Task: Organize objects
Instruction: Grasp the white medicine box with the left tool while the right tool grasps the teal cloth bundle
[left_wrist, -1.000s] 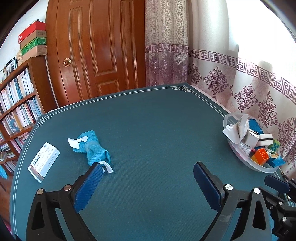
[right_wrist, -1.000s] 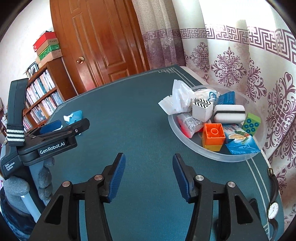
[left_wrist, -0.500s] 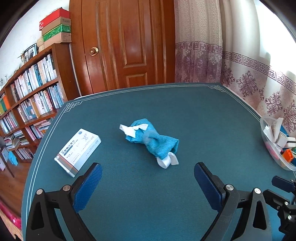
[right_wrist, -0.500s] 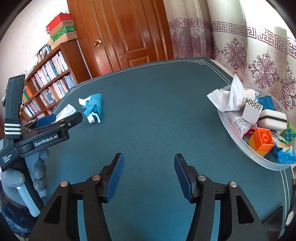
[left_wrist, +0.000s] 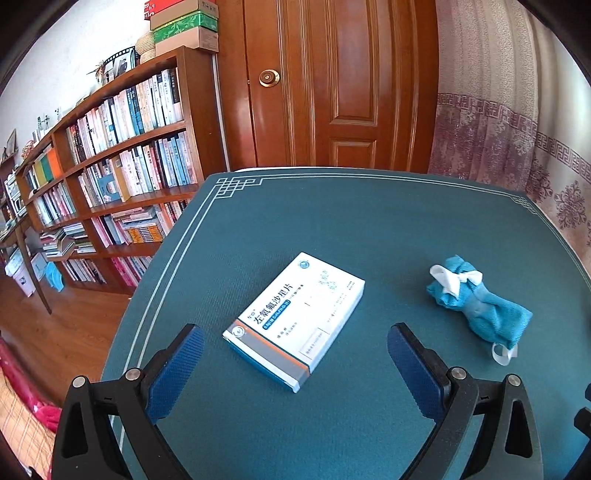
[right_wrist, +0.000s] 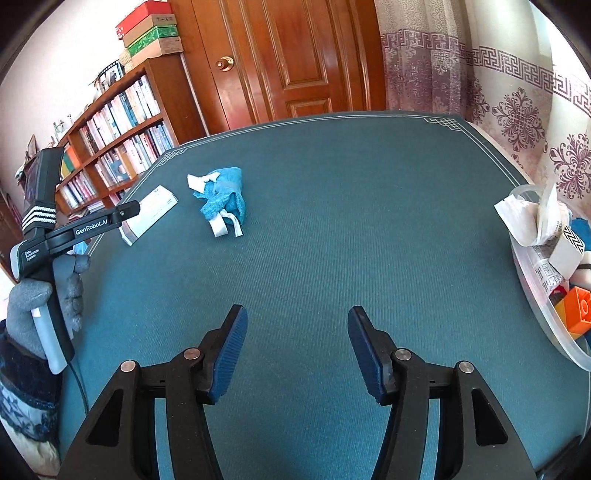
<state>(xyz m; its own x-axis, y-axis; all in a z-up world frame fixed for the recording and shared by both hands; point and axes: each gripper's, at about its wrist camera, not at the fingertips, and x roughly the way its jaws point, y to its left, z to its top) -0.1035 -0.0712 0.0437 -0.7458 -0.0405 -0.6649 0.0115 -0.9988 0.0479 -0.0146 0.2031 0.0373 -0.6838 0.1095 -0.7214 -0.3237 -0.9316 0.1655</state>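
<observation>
A white medicine box (left_wrist: 295, 319) with blue and orange stripes lies flat on the green table, just ahead of and between the fingers of my open left gripper (left_wrist: 295, 354). The box also shows in the right wrist view (right_wrist: 149, 216). A blue cloth bundle (left_wrist: 480, 308) with white straps lies to its right, and shows in the right wrist view (right_wrist: 223, 197). My right gripper (right_wrist: 297, 349) is open and empty over bare table. A clear plastic bowl (right_wrist: 543, 325) with blocks, packets and paper sits at the table's right edge.
The left hand-held gripper (right_wrist: 70, 236) hangs over the table's left edge in the right wrist view. A bookshelf (left_wrist: 110, 166) and a wooden door (left_wrist: 332, 85) stand beyond the table. Curtains (right_wrist: 517, 92) hang along the right side.
My left gripper has swung left, from the cloth bundle to the medicine box, which now lies between its fingers. My right gripper has turned left, so the bowl slid to the view's right edge.
</observation>
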